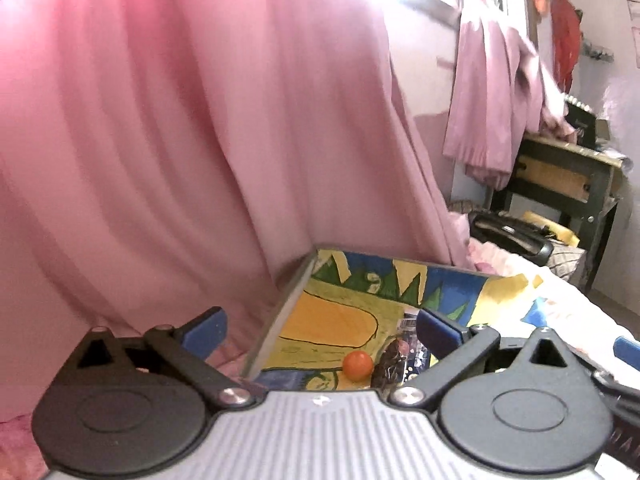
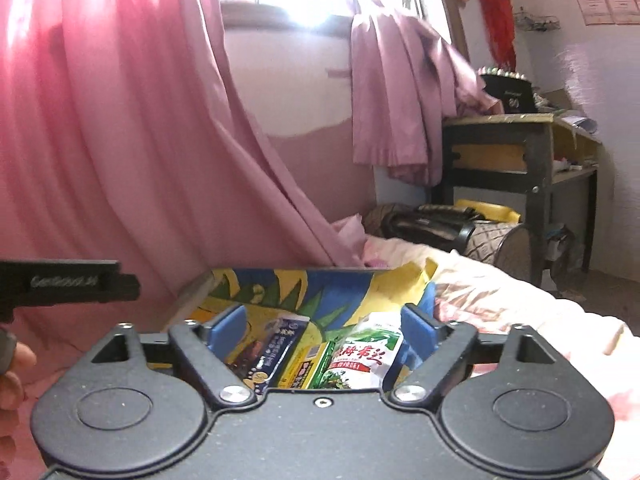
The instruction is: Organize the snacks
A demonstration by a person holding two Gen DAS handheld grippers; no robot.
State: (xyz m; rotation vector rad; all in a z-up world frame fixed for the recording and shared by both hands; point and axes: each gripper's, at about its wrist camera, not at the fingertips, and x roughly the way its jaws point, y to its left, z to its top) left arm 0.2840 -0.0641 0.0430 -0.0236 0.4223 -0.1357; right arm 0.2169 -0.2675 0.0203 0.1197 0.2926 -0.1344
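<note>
A fabric box printed in yellow, blue and green (image 1: 352,284) stands open on the bed. In the left wrist view an orange ball (image 1: 357,365) and a dark snack packet (image 1: 394,364) lie on its floor. My left gripper (image 1: 320,330) hovers above the box's near left corner, open, with nothing between its blue pads (image 1: 206,330). In the right wrist view the box (image 2: 256,284) holds a dark blue packet (image 2: 276,350), a yellow packet (image 2: 310,368) and a green-and-white packet (image 2: 360,356). My right gripper (image 2: 324,328) is above them, open and empty.
A pink curtain (image 1: 160,140) hangs close behind and to the left of the box. A pale flowered bedcover (image 2: 500,300) stretches right. Beyond it are a black bag (image 2: 432,220) and a dark side table (image 2: 520,152). The other gripper's body (image 2: 68,284) and a hand (image 2: 12,372) show at left.
</note>
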